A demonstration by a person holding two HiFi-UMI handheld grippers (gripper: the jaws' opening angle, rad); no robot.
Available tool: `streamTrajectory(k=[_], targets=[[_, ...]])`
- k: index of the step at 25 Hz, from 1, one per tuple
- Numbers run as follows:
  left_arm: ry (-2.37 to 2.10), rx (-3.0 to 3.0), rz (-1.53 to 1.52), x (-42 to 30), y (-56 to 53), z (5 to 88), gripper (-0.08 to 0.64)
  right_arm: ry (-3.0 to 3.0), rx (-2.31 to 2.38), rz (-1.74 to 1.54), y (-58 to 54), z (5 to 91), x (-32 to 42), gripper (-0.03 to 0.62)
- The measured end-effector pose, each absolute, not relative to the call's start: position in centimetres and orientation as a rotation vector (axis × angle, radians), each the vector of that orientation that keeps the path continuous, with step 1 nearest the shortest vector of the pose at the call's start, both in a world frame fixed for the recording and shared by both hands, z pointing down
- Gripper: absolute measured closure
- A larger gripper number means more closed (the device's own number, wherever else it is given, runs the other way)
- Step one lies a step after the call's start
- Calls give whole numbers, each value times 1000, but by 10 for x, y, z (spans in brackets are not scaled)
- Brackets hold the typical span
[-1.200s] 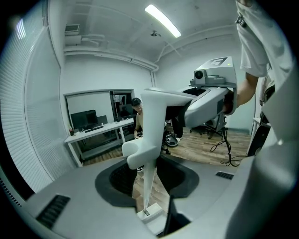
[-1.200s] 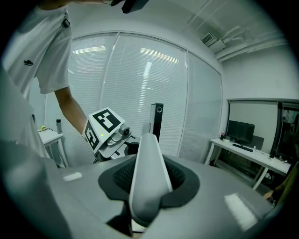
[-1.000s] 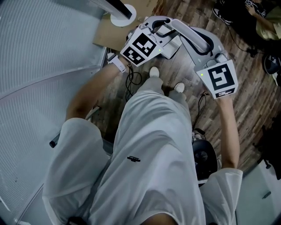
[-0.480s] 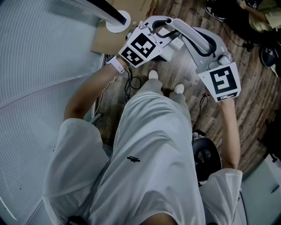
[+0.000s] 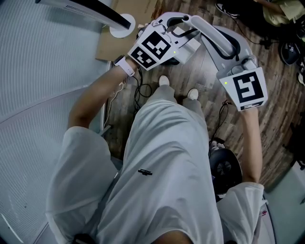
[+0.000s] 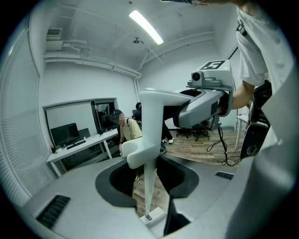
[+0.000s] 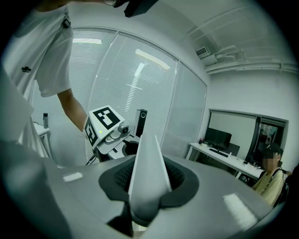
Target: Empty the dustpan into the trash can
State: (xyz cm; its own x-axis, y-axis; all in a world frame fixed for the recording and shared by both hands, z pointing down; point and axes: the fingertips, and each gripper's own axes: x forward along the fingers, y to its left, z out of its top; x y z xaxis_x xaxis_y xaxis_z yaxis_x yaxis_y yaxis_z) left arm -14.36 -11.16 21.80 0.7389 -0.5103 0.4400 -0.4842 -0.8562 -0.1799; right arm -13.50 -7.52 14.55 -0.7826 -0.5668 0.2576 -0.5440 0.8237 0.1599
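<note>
A white plastic dustpan [image 5: 212, 34] hangs between my two grippers over the wood floor. In the head view only its arched part shows, in front of the person's shoes. My left gripper [image 5: 183, 45] is shut on one end; in the left gripper view the dustpan's [image 6: 152, 121] upright white bar stands between the jaws of the left gripper [image 6: 152, 196] and bends toward the right gripper [image 6: 205, 100]. My right gripper [image 5: 233, 55] is shut on the other end, a tapered white blade [image 7: 147, 168] wedged in the right gripper [image 7: 145, 196]. No trash can is in view.
A blind-covered glass wall [image 5: 43, 71] runs along the left. Near it lie a cardboard sheet [image 5: 112, 45] and a white round stand base [image 5: 121, 24]. Cables [image 5: 138, 88] trail on the floor. A seated person [image 5: 281, 12] is at the top right, and desks with monitors [image 6: 70, 135] stand beyond.
Both grippers have risen and moved away from the body together, carrying the dustpan between them. The grip of each looks the same.
</note>
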Motion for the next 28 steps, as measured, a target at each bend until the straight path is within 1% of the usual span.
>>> streamTrajectory(k=[11,28], targets=[[727,-2894,-754,-70,-113,217,428,-2684,922,-76,-76,145,-63,482],[518,-2939,-790,29,-111,250,430,-2621,1066,28,-76,177,31,482]])
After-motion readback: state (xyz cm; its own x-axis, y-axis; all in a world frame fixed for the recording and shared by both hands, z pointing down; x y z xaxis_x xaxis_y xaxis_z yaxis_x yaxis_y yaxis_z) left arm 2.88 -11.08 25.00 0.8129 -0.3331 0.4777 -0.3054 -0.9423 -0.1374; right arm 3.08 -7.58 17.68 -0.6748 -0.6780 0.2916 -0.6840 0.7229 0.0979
